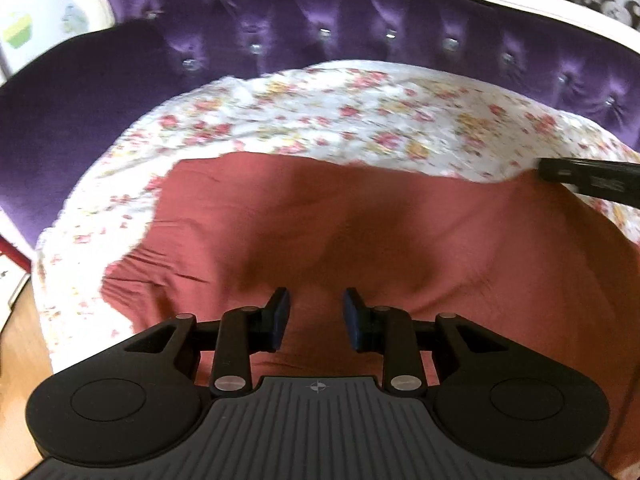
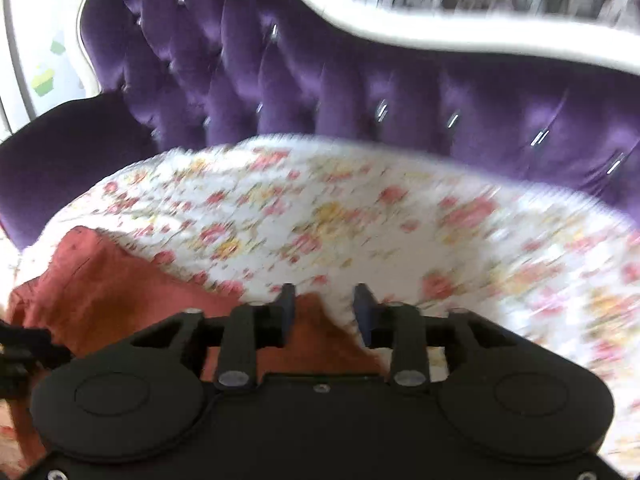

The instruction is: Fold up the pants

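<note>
- Your rust-red cotton pants (image 1: 360, 232) lie spread on the white quilted cover with small pink and yellow flowers (image 1: 360, 116), which is draped over the seat in front of the tufted purple velvet backrest (image 1: 320, 20) with its crystal buttons.
- Your left gripper (image 1: 316, 312) hovers over the middle of the red cloth with its jaws partly apart; nothing sits between the blue pads (image 1: 280, 320), so it holds nothing.
- Your right gripper (image 2: 325, 312) is at the far right edge of the pants, jaws also partly apart. A pointed corner of the pants (image 2: 316, 320) shows in the gap, but the pads do not press on it.
- Judging by this, you are between grips: the cloth is laid out flat and a fold is being set up, not yet carried.
- The next move likely calls for closing the right tongs on that corner, taking a matching edge with the left, then lifting both together so the cloth folds evenly.
- The left wrist view shows the whole spread of cloth, its gathered left edge (image 1: 132, 276) and the right gripper's tip (image 1: 592, 184) at the far corner.
- The right wrist view is motion-blurred, yet only it shows the corner lying between the jaws and the white curved frame (image 2: 400, 28) above the backrest.
</note>
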`<action>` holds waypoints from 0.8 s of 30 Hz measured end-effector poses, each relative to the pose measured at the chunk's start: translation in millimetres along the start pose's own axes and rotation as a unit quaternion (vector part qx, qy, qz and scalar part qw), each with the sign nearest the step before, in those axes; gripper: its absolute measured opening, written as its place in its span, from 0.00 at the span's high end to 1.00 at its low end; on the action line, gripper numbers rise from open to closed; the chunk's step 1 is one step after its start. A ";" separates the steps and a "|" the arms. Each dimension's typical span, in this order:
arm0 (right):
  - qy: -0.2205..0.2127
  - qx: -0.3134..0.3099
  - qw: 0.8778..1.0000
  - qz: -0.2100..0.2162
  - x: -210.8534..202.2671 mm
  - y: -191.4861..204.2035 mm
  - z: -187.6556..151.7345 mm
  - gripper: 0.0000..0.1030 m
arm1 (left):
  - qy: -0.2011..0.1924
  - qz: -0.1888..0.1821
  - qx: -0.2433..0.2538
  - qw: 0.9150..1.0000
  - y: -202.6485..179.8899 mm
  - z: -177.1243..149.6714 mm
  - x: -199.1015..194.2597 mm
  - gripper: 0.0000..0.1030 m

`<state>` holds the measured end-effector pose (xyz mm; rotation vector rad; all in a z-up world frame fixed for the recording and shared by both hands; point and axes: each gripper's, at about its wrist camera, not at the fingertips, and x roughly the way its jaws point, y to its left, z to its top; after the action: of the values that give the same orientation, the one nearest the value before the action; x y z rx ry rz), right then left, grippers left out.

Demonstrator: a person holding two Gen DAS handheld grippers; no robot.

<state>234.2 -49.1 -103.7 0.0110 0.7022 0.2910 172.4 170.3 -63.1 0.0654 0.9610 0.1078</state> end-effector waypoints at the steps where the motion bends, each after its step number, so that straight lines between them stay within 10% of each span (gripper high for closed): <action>1: -0.005 -0.004 1.000 -0.003 -7.2 0.3 0.6 0.55 | 0.004 0.009 -0.001 1.000 1.5 1.2 0.1 0.72; 17: 0.141 0.027 0.989 -0.038 -53.7 24.0 -61.3 0.55 | 0.033 0.034 0.007 0.999 -8.6 -8.2 11.9 0.70; 24: 0.134 0.027 0.989 -0.058 -50.4 32.1 -63.7 0.46 | 0.032 0.039 0.021 0.999 -10.6 -8.7 15.4 0.70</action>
<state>148.6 -37.3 -117.0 -0.0184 0.9741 0.1633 174.7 161.7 -81.7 0.1377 1.0259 0.1619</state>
